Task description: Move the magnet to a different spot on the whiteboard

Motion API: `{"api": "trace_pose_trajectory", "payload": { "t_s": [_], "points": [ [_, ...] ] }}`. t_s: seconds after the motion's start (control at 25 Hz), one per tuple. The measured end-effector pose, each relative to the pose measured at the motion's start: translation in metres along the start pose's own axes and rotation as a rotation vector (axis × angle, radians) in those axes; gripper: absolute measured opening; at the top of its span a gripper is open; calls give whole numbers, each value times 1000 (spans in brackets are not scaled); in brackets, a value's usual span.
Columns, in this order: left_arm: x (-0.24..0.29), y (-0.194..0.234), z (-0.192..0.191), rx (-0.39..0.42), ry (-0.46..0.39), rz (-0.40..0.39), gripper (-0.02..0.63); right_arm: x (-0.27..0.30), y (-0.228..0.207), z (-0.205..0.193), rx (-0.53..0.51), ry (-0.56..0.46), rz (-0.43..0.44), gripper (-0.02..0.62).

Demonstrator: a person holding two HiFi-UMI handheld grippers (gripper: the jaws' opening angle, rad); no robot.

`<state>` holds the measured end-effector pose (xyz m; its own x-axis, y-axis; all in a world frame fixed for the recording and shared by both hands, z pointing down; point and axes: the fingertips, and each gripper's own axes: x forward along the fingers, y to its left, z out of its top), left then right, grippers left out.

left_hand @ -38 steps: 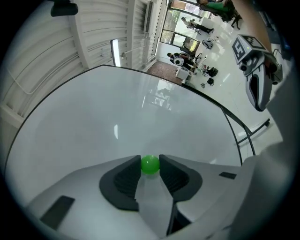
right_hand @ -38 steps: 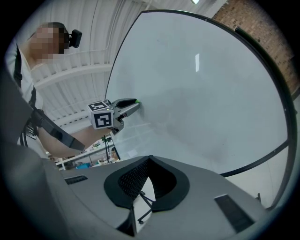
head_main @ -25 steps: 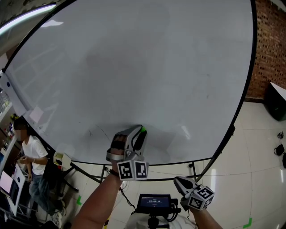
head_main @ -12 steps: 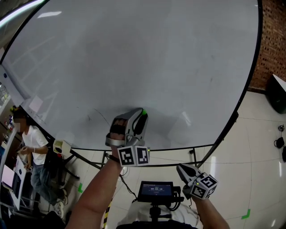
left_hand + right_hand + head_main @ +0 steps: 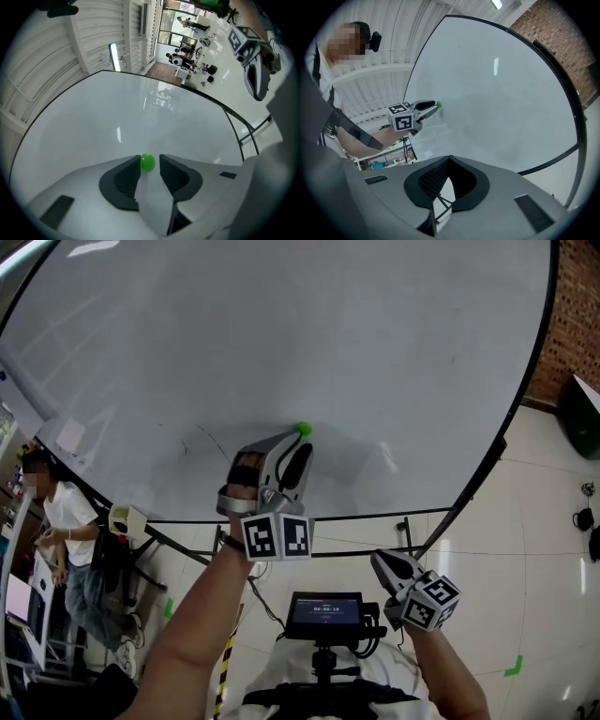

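The head camera is looking steeply down from above the person's arms, taking in the whiteboard (image 5: 281, 334), with the left tongs (image 5: 298, 434) up against it and the right tongs (image 5: 378, 561) lower, well back from it. The left tongs' camera is facing the board from very near, along its own jaws. The right tongs' camera is viewing the board obliquely from farther off, also catching the left tongs. All three views are sharing the green magnet (image 5: 302, 428) on the board.

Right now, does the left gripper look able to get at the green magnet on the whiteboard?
Probably yes: the left gripper points at the whiteboard with the green magnet between its jaws, which have just been opening; nothing blocks it.
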<state>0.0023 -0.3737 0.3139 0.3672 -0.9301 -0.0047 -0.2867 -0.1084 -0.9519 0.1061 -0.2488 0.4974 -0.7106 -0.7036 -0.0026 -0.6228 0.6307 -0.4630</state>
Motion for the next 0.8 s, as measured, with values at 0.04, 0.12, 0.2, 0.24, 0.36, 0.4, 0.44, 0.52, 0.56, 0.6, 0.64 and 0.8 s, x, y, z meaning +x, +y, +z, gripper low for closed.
{"api": "trace_pose_trajectory", "payload": {
  "t_s": [0.04, 0.12, 0.2, 0.24, 0.36, 0.4, 0.44, 0.52, 0.56, 0.6, 0.64, 0.8],
  "points": [
    [-4, -1, -2, -10, 0, -7, 156, 1, 3, -1, -2, 0, 0, 20],
    [-13, -6, -8, -37, -2, -34, 156, 3, 9, -2, -6, 0, 0, 20],
    [-23, -13, -15, -88, -4, -80, 155, 5, 17, -4, -12, -1, -2, 20],
    [-30, -19, -19, -121, -3, -107, 155, 6, 22, -6, -15, -2, -3, 20],
    [-53, -40, -36, -228, 7, -199, 154, 9, 38, -11, -20, -2, -7, 20],
    [-62, -48, -43, -264, 11, -228, 145, 9, 42, -13, -20, -1, -10, 20],
    [-71, -55, -49, -300, 12, -254, 139, 11, 48, -14, -21, 0, -13, 20],
    [-91, -68, -63, -374, 12, -301, 124, 13, 58, -16, -22, -1, -19, 20],
    [-103, -74, -68, -410, 14, -325, 120, 14, 64, -17, -22, -4, -22, 20],
    [-115, -80, -74, -444, 17, -347, 114, 15, 69, -17, -23, -8, -26, 20],
    [-127, -85, -79, -473, 21, -366, 105, 16, 74, -17, -26, -12, -29, 20],
    [-175, -101, -105, -600, 44, -425, 71, 20, 102, -20, -41, -23, -25, 20]
  ]
}}
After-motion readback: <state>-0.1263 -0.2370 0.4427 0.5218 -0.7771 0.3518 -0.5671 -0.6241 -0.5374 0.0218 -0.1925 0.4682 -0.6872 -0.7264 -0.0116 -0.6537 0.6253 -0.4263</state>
